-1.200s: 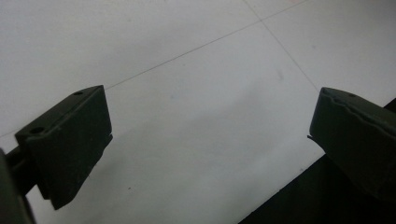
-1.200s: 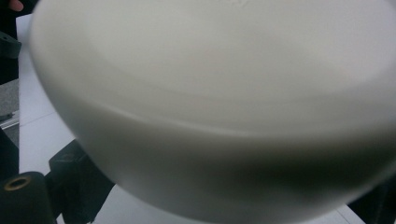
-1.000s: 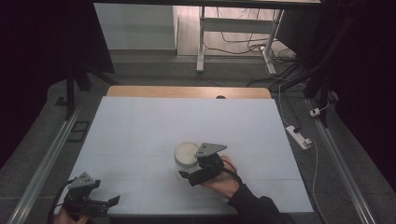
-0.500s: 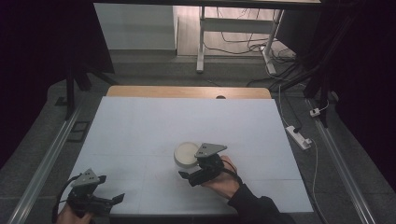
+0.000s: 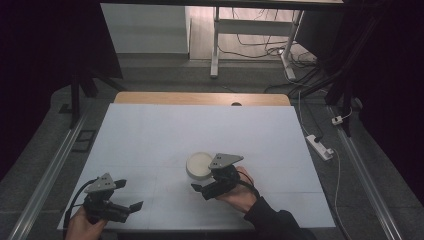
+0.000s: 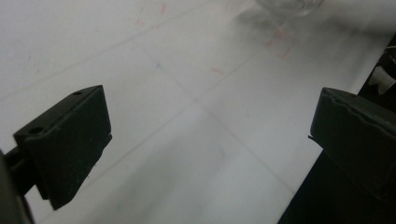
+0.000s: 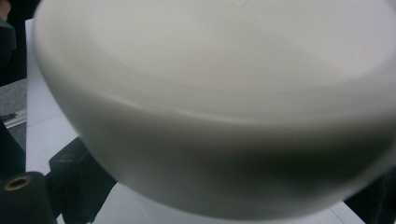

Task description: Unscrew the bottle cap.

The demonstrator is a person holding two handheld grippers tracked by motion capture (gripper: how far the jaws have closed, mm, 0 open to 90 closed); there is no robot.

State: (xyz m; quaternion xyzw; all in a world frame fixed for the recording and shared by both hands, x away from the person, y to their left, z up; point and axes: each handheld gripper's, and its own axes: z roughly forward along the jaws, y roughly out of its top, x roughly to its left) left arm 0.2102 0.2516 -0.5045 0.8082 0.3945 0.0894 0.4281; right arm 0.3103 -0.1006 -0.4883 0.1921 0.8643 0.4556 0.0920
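A white bowl (image 5: pixel 199 164) sits on the white table (image 5: pixel 200 125), a little front of centre. My right gripper (image 5: pixel 206 179) is at the bowl's near right side, held by a hand in a dark sleeve. In the right gripper view the bowl (image 7: pixel 219 107) looms very close between the jaws. They stand wide apart around its lower wall, and a grip is not evident. My left gripper (image 5: pixel 128 195) is at the front left corner, open over bare table. The left gripper view has its jaws wide apart with nothing between them (image 6: pixel 210 140).
A wooden strip (image 5: pixel 200 98) runs along the table's far edge. A power strip (image 5: pixel 320 146) lies on the floor to the right, and metal rails (image 5: pixel 50 170) flank the table. The table's front edge lies just under both hands.
My left gripper has moved a little forward and to the right onto the table. The right gripper and the bowl have stayed in place.
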